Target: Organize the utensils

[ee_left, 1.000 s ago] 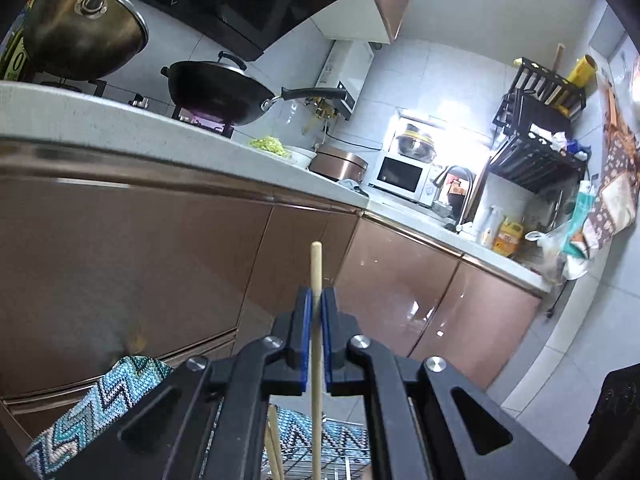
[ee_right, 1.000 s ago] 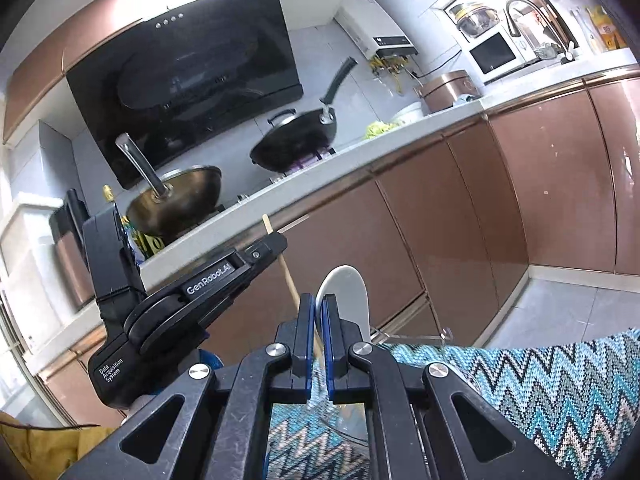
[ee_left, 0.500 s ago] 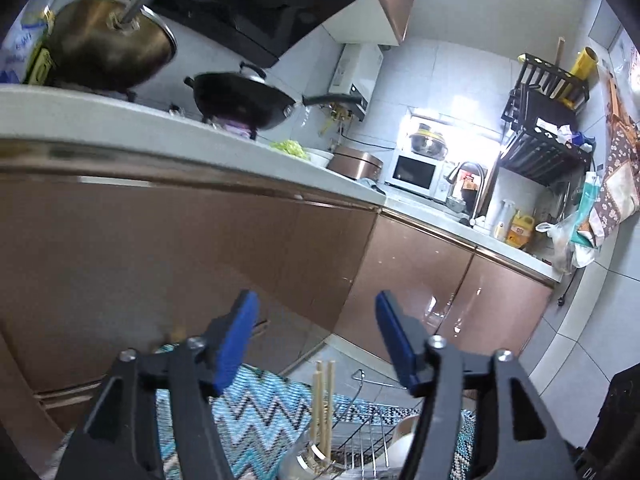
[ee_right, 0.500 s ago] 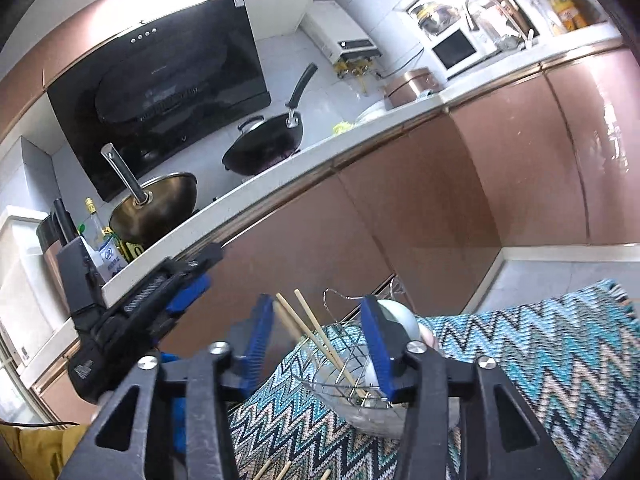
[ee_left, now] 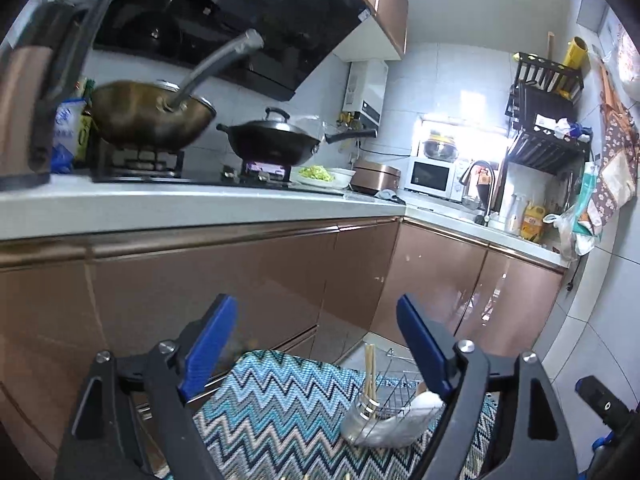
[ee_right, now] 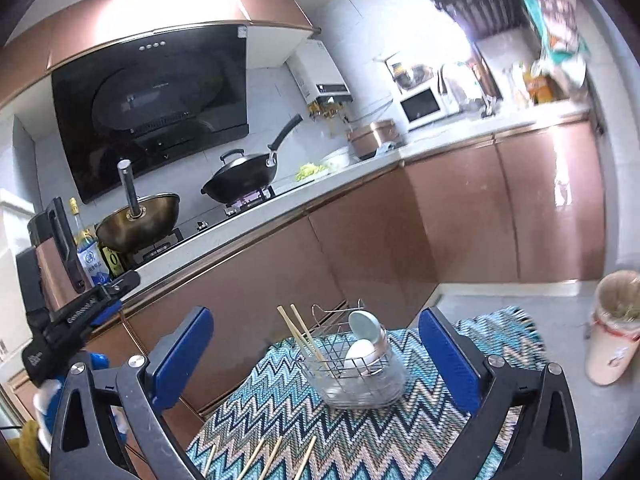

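Note:
A wire basket (ee_right: pixel 352 364) stands on a zigzag mat (ee_right: pixel 400 440). Two wooden chopsticks (ee_right: pixel 300 332) lean in its left side, and white spoons (ee_right: pixel 362 328) stand in its right side. Several loose chopsticks (ee_right: pixel 256 456) lie on the mat's near edge. My right gripper (ee_right: pixel 314 354) is back from the basket, its jaws opening wide with nothing between them. My left gripper (ee_left: pixel 316 344) is also opening and empty, up and left of the basket (ee_left: pixel 394 392) with its chopsticks (ee_left: pixel 370 368) and a white spoon (ee_left: pixel 424 404). In the right wrist view the left gripper (ee_right: pixel 76 316) shows at the left edge.
Brown cabinet fronts (ee_right: pixel 360 240) rise just behind the mat under a white counter (ee_left: pixel 200 204) carrying two woks. A beige bin (ee_right: pixel 612 332) stands on the floor to the right. Tiled floor (ee_right: pixel 500 296) lies between the mat and the corner cabinets.
Both grippers were shut, the left on a chopstick and the right at the white spoon. Both have opened and drawn back and up; the chopstick and spoon now stand in the basket.

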Demonstrator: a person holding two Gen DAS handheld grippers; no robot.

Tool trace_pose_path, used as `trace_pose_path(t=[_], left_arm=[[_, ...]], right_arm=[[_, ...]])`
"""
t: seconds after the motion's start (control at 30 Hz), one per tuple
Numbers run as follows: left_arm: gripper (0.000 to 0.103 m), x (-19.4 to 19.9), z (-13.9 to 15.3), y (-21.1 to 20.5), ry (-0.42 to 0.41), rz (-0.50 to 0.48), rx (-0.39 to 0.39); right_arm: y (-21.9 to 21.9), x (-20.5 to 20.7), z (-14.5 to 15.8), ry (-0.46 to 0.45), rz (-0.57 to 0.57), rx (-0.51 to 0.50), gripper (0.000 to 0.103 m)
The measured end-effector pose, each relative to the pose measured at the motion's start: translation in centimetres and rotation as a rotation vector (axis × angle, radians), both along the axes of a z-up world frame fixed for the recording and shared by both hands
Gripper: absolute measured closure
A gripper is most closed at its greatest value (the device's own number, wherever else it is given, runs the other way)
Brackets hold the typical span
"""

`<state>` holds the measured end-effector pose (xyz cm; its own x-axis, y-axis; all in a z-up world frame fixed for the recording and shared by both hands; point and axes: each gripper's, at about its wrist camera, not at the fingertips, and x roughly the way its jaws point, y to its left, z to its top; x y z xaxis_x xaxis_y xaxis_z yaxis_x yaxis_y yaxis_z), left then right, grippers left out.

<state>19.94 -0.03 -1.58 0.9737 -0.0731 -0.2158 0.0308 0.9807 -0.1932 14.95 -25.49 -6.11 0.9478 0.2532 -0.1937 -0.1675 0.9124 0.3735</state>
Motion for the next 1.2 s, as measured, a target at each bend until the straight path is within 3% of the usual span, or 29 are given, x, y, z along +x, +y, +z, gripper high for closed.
trace_pose_path(t=[0.33,0.53,0.77,1.2], left_arm=[[0.017,-8.6,2.7,3.2,-0.101,0.035,0.022],[0.014,-11.7,3.3,4.2,-0.108,0.048,0.052],[0.006,-14.1,3.0,4.2,-0.095,0.068,0.121],[0.003,-16.5,2.8,3.9,-0.125,0.072,0.157]], right_arm=[[4.4,-7.2,4.0,-0.117,-0.101,-0.159,0.000],[6.7,-10.1,5.1,-0.162,-0.112,-0.197,0.000],[8.1,-12.5,5.4,-0.200,-0.144,-0.214,0.000],[8.6,-14.8,5.2,-0.253,-0.177,-0.252,0.000]])
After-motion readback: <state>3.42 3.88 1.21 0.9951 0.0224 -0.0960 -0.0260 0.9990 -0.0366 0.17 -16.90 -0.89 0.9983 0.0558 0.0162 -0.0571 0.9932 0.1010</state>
